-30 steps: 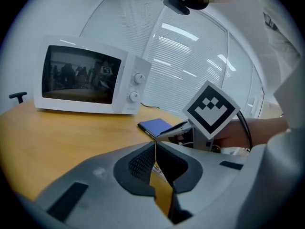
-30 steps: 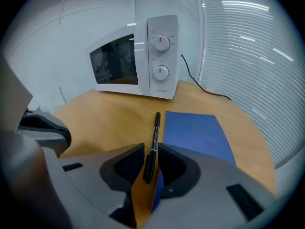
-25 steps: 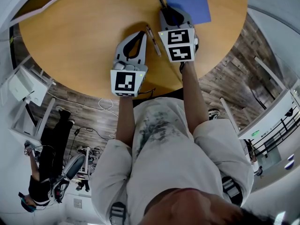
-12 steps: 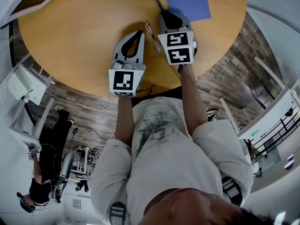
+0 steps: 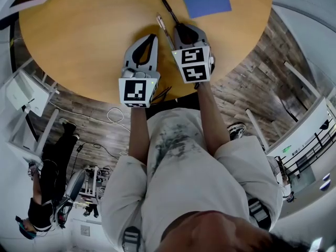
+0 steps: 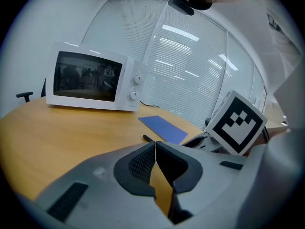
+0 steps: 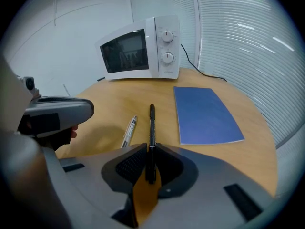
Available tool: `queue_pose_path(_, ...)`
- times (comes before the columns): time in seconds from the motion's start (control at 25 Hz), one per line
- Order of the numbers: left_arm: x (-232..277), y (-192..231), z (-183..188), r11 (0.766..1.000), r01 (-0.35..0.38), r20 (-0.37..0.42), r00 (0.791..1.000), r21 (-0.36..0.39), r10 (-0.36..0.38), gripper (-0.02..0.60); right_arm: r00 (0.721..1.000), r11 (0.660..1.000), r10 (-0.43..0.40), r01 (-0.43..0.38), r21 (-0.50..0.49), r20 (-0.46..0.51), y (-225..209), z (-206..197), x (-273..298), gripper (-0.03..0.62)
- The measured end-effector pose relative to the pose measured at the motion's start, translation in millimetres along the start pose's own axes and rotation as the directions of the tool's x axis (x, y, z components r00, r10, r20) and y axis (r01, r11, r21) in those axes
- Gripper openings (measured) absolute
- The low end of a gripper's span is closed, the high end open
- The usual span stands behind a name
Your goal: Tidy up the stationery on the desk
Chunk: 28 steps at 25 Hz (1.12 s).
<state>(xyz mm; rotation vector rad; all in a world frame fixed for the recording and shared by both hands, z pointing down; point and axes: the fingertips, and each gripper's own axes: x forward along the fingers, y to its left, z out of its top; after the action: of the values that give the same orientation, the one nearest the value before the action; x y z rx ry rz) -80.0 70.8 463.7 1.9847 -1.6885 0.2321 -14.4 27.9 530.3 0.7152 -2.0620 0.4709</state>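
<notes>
A black pen (image 7: 152, 128) sticks out forward from my right gripper (image 7: 151, 149), whose jaws are shut on its rear end; in the head view the black pen (image 5: 169, 10) points away over the round wooden desk (image 5: 84, 41). A clear pen (image 7: 129, 130) lies on the desk just left of it, also seen as the clear pen (image 5: 162, 27) between the two grippers. A blue notebook (image 7: 205, 113) lies to the right. My left gripper (image 6: 155, 147) is shut with nothing in it, hovering left of the right gripper (image 5: 181, 28).
A white microwave (image 7: 138, 49) stands at the desk's far side, its cable trailing right. Window blinds (image 6: 190, 66) run behind the desk. The desk's near edge (image 5: 173, 96) is close to the person's body; a wooden floor lies below.
Both grippers have drawn back toward the person, and the black pen has come along in the right gripper, away from the blue notebook.
</notes>
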Motion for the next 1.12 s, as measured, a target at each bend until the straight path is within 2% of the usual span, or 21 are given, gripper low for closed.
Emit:
queue_pose_path(0.48, -16, -16, -9, 1.0, -0.01, 0.013, 1.0, 0.004, 0.009, 0.014, 0.999, 0.999, 0.044, -0.044, -0.017, -0.025, 17, -32, -20, 0.115)
queue_pose_path(0.76, -20, -19, -13, 1.0, -0.021, 0.016, 1.0, 0.0, 0.021, 0.014, 0.993, 0.994, 0.11, -0.11, 0.009, 0.035, 27, -28, -28, 0.121)
queue_pose_path(1.12, -22, -17, -14, 1.0, -0.021, 0.014, 1.0, -0.003, 0.021, 0.014, 0.983, 0.984, 0.172, -0.174, 0.034, 0.063, 34, -21, -23, 0.121)
